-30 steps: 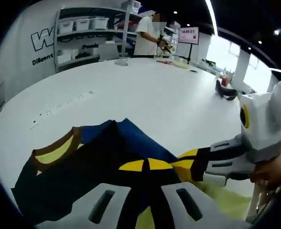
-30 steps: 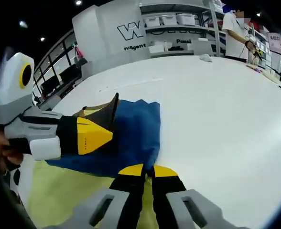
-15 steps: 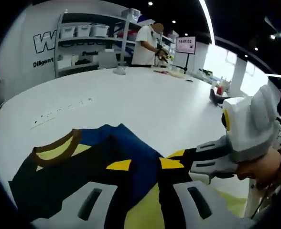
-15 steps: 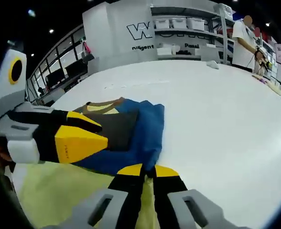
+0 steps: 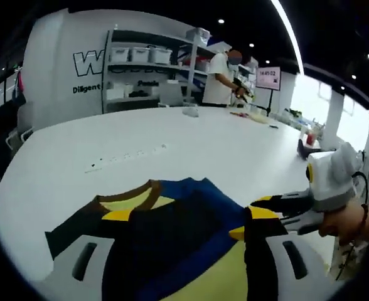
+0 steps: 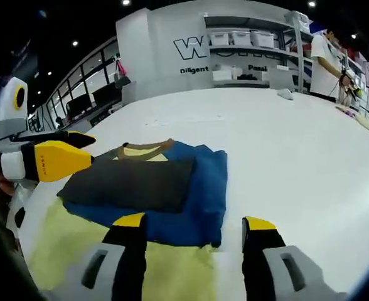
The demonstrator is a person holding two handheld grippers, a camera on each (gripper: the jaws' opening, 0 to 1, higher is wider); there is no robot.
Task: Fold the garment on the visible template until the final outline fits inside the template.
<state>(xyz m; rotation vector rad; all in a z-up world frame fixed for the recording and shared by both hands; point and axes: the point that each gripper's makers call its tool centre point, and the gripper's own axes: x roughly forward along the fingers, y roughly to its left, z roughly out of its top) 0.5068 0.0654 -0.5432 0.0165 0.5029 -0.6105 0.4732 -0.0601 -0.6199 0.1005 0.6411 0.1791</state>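
The garment lies folded on the yellow template near the desk edge; soft, limp, best pinched at corners. Both hand-held grippers, left and right, stand apart, empty.

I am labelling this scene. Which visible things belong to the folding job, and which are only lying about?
Job: folded garment; yellow template; left gripper; right gripper.
Lying about: shelf bins; small pale object; person standing by.

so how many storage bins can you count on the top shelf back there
3 white bins on the top shelf in the left gripper view: left, middle, right. They are small and far off, so more may be hidden further along.
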